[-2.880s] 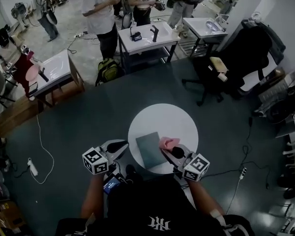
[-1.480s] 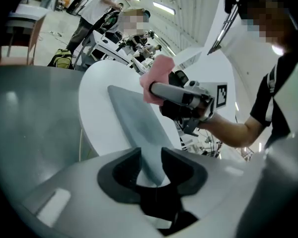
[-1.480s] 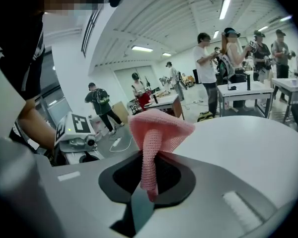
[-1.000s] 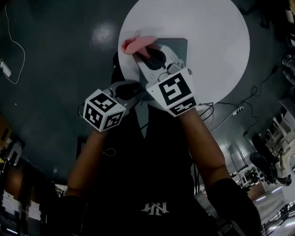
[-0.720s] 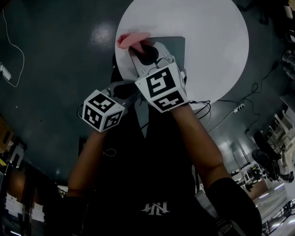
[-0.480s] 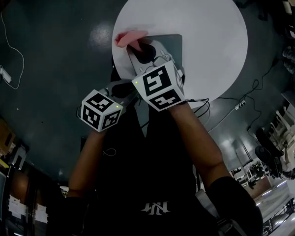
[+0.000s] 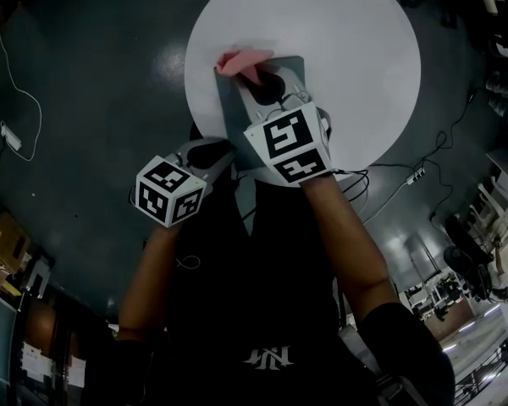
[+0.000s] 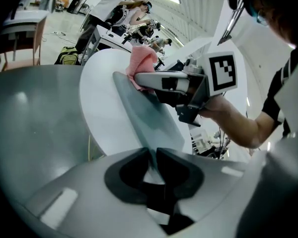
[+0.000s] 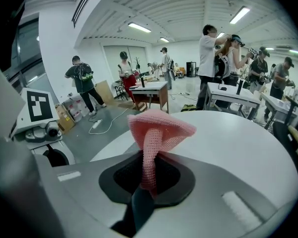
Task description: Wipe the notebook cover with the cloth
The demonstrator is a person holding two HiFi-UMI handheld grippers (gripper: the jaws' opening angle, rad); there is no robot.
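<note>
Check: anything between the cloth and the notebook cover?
Nothing visible. The right gripper holds the pink mesh cloth at the far corner of the grey notebook; the left gripper has just closed its jaws on the near edge.

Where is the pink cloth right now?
In the head view the cloth is pinched in the right hand-held gripper, at the far left corner of the notebook on the round white table.
</note>
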